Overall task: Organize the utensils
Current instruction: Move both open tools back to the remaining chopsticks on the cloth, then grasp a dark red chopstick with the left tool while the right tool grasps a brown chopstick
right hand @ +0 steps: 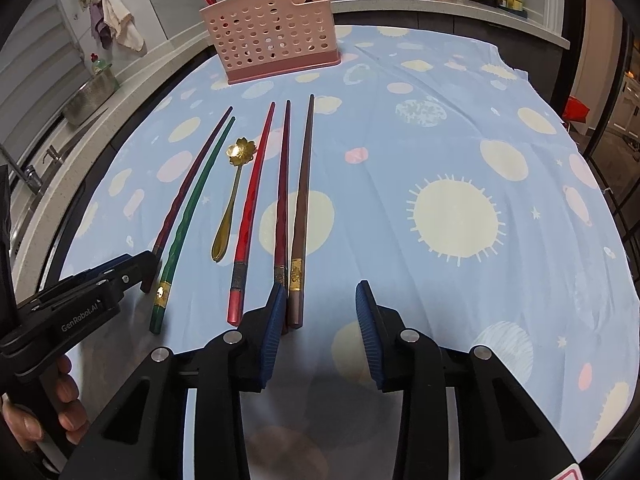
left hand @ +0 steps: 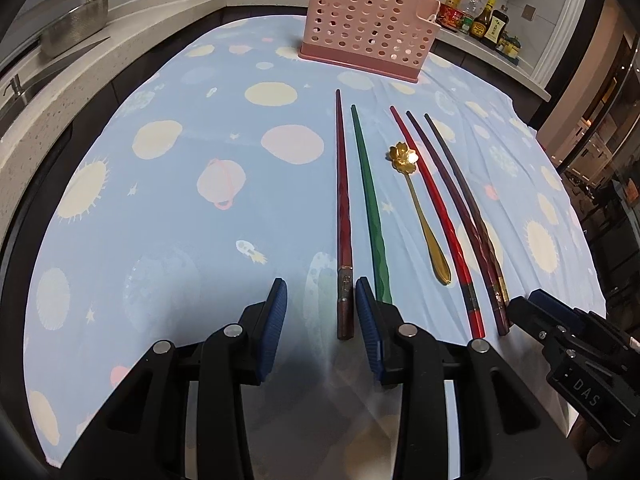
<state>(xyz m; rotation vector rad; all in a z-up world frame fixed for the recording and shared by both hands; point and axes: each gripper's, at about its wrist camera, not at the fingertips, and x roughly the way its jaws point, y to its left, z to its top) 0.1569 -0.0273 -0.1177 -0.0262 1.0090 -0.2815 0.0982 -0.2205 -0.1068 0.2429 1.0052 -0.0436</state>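
Several chopsticks lie side by side on the blue cloth: a dark red one (left hand: 343, 216), a green one (left hand: 370, 204), a bright red one (left hand: 436, 216), a purple one (left hand: 460, 224) and a dark brown one (left hand: 466, 196). A gold flower-headed spoon (left hand: 418, 204) lies among them. The pink perforated utensil holder (left hand: 362, 26) stands at the far side. My left gripper (left hand: 320, 290) is open, its tips astride the dark red chopstick's near end. My right gripper (right hand: 320, 292) is open and empty, its left finger next to the brown chopstick (right hand: 301, 208) and the purple one (right hand: 282, 196). The holder (right hand: 272, 40), the spoon (right hand: 232, 200) and the green chopstick (right hand: 188, 220) also show in the right wrist view.
The blue space-print cloth (left hand: 180, 200) covers the table. A counter with a metal pot (left hand: 74, 26) and sink runs along the left. Sauce bottles (left hand: 486, 20) stand on the counter behind. The right gripper's body (left hand: 576, 344) sits at the near right, the left one (right hand: 80, 300) at the near left.
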